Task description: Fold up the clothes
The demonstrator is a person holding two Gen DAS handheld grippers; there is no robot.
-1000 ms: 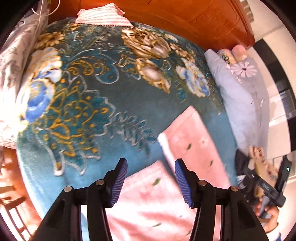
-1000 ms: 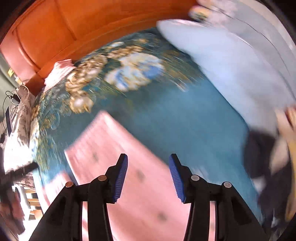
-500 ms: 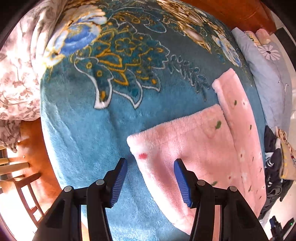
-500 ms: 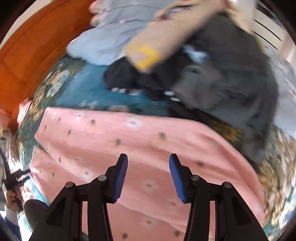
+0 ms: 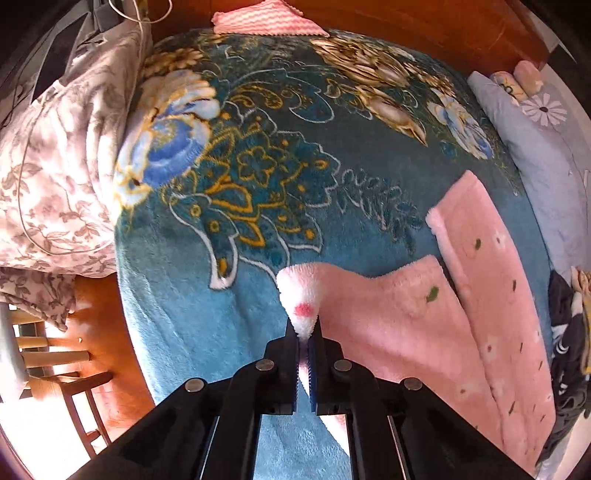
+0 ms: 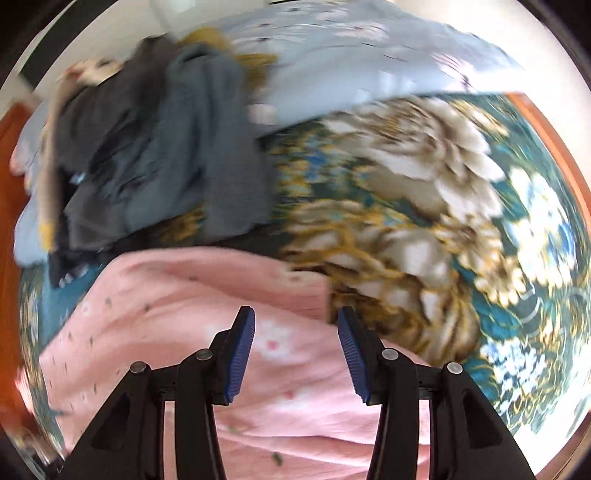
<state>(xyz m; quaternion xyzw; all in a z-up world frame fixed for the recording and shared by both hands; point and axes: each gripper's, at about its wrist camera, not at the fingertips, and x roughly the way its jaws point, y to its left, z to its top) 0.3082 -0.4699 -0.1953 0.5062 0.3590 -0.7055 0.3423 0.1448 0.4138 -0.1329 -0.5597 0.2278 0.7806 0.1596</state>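
A fluffy pink garment (image 5: 399, 321) with small flower and leaf prints lies on the teal floral blanket (image 5: 258, 155). My left gripper (image 5: 303, 345) is shut on one corner of it, and the corner bunches up white and pink above the pads. A second pink panel (image 5: 491, 280) runs along the right. In the right wrist view the same pink garment (image 6: 192, 295) spreads under my right gripper (image 6: 295, 334), which stands open above its edge with nothing pinched. That view is blurred by motion.
A pile of dark grey and black clothes (image 6: 155, 155) lies beyond the pink garment. A pale blue quilt (image 5: 546, 155) runs along the right side, a floral bedsheet (image 5: 55, 166) bunches at the left. A wooden chair (image 5: 66, 373) stands beside the bed. A pink-and-white cloth (image 5: 266, 22) lies by the headboard.
My left gripper closed on the pink garment's corner, which now stands pinched up. My right gripper swept fast sideways and rolled, from the garment's middle to its edge near the dark clothes.
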